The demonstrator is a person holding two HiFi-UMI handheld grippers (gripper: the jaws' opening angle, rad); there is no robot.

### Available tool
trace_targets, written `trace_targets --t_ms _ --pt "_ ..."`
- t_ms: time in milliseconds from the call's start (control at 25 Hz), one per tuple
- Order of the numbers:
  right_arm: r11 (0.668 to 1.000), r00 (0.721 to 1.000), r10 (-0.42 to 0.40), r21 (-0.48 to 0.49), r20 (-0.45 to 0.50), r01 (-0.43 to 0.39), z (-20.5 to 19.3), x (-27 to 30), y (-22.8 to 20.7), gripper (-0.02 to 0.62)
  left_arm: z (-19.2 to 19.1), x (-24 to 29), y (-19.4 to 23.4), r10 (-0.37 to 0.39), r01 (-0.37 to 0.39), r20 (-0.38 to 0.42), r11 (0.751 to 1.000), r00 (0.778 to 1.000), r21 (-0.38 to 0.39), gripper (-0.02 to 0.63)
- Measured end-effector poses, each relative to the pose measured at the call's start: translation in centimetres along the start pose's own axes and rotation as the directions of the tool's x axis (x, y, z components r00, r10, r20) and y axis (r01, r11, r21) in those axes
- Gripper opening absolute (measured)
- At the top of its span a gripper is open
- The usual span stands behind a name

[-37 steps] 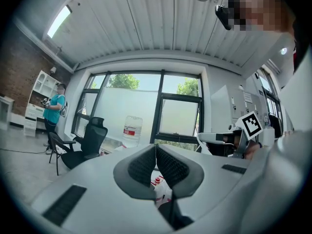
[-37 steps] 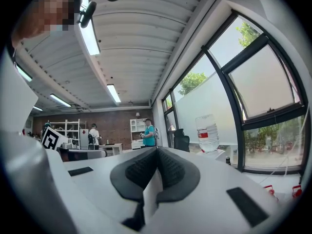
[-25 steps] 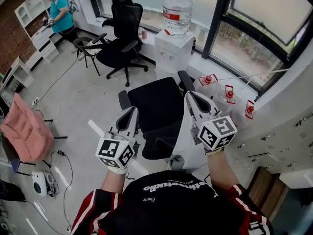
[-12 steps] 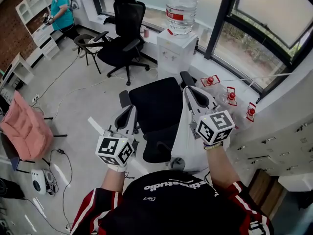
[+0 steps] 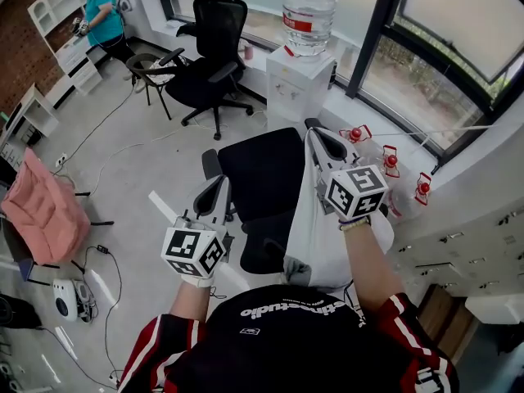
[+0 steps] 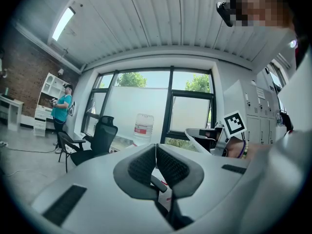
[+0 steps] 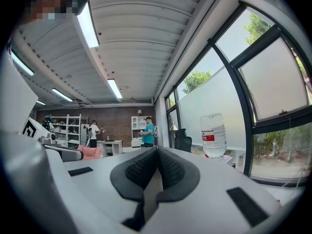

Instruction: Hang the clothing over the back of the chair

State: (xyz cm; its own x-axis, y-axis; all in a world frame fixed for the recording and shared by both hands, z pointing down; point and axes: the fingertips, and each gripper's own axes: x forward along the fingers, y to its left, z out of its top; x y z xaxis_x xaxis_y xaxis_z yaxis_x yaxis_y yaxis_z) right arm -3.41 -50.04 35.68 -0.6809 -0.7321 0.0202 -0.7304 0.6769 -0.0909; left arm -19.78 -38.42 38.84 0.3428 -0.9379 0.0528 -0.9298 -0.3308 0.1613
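Observation:
A black office chair (image 5: 260, 170) stands right in front of me, its backrest (image 5: 264, 250) nearest. My right gripper (image 5: 313, 134) is held level above the chair's right armrest and is shut on a white garment (image 5: 323, 236). The garment hangs down beside the backrest. In the right gripper view a pale strip of the clothing (image 7: 150, 189) sits pinched between the pads of the right gripper (image 7: 157, 152). My left gripper (image 5: 220, 184) hovers over the chair's left side, shut and holding nothing. Its pads meet in the left gripper view (image 6: 156, 147).
A water dispenser (image 5: 296, 84) with a big bottle stands by the window behind the chair. A second black chair (image 5: 209, 60) and a person in a teal top (image 5: 102, 19) are at the far left. Pink cloth (image 5: 42, 215) drapes a seat on the left. Red-capped jugs (image 5: 385, 158) line the right wall.
My right gripper has carried the white garment farther forward, over the chair's right side. The left gripper has barely shifted.

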Motion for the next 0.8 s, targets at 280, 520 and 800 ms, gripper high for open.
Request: trace_targets --t_ms 280,520,800 --pt "0.998 1.0 0.028 -0.047 -0.012 -0.028 -1.0 3.8 -0.7 0.015 -0.5 0.1 0.1 0.012 -0.012 -0.009 1.0 1.0 -0.002 0.025" --pt "0.997 0.995 0.025 -0.074 0.092 -0.019 0.7 6.1 -1.7 0.014 -0.4 -0.3 0.1 0.022 -0.022 -0.014 1.0 1.0 -0.005 0.025" --pt "0.998 1.0 -0.004 -0.055 0.029 0.006 -0.8 5.0 -2.4 0.015 -1.0 -0.4 -0.6 0.007 -0.007 -0.017 1.0 1.0 -0.012 0.025"
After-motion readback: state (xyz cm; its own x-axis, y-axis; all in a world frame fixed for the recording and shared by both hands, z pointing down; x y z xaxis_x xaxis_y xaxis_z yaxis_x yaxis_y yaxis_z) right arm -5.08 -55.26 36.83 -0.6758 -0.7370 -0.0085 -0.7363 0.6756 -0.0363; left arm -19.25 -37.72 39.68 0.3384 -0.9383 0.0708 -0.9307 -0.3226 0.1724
